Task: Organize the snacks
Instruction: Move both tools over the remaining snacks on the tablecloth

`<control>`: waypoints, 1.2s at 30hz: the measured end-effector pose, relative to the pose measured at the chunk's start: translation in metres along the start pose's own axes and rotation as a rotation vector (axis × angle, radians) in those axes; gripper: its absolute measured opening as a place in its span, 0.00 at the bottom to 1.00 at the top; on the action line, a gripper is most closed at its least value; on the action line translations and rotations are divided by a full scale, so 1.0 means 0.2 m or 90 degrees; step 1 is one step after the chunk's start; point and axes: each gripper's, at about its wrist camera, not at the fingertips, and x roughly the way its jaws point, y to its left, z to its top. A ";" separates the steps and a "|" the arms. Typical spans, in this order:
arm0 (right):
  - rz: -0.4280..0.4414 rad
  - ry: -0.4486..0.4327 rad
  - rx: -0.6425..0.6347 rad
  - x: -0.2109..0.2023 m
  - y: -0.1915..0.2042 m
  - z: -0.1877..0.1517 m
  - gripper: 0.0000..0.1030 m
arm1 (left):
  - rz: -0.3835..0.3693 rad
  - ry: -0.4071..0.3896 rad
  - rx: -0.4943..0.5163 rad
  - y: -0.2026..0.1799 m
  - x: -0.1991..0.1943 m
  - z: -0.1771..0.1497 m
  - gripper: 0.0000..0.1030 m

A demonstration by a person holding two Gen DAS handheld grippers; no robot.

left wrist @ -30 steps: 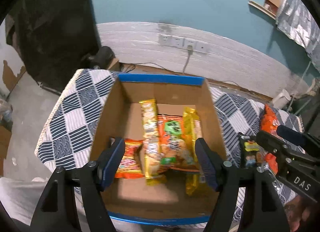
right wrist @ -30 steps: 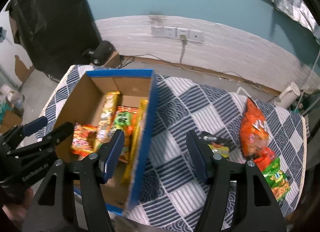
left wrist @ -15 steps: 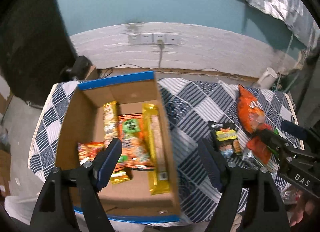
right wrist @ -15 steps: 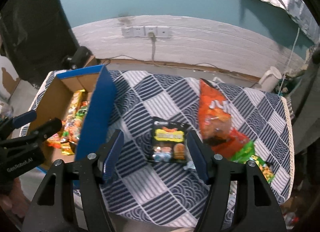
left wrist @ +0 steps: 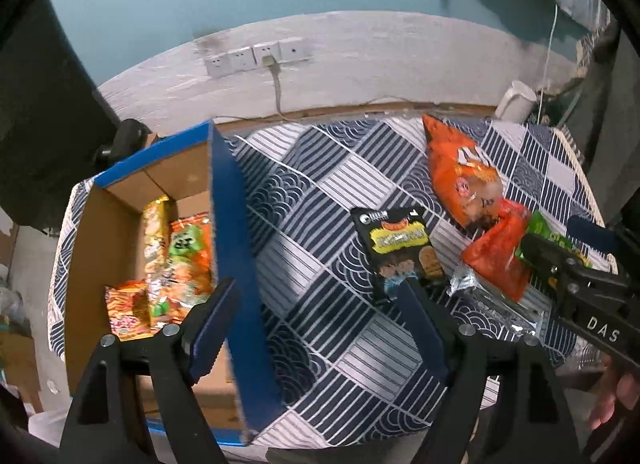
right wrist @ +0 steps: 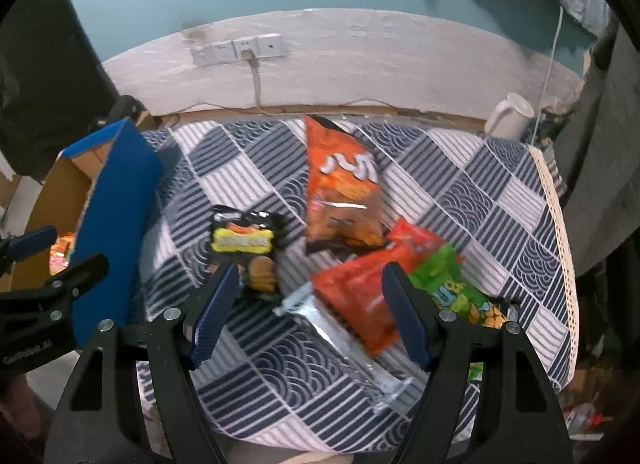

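L grip point(left wrist: 320, 324) spread, empty | R grip point(right wrist: 310, 306) spread, empty | black pkt point(right wrist: 250, 250) long axis toward wall

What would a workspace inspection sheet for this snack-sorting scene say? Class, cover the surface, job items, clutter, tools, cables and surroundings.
Surface: table under a navy-and-white patterned cloth.
Job's things: blue-edged cardboard box at the left, holding several orange and yellow snack packets. On the cloth: black snack packet with yellow label, large orange chip bag, red packet, green packet, silver foil wrapper.
Clutter: nothing seen on the cloth.
Tools: left tool open, empty; right tool open, empty, above the red packet.
Cables: grey cord plugged into white wall sockets.
Surroundings: teal wall; white jug beyond the table.
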 end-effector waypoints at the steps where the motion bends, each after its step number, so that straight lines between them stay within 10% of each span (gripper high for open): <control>1: 0.001 0.002 0.004 0.01 -0.02 -0.01 0.72 | -0.002 0.007 0.001 -0.02 0.02 0.00 0.80; 28: 0.049 0.150 -0.014 0.43 -0.12 -0.32 0.72 | -0.010 0.100 -0.012 -0.13 0.35 -0.17 0.80; 36: 0.028 0.161 -0.028 0.43 -0.10 -0.35 0.37 | 0.003 0.105 -0.004 -0.13 0.39 -0.20 0.80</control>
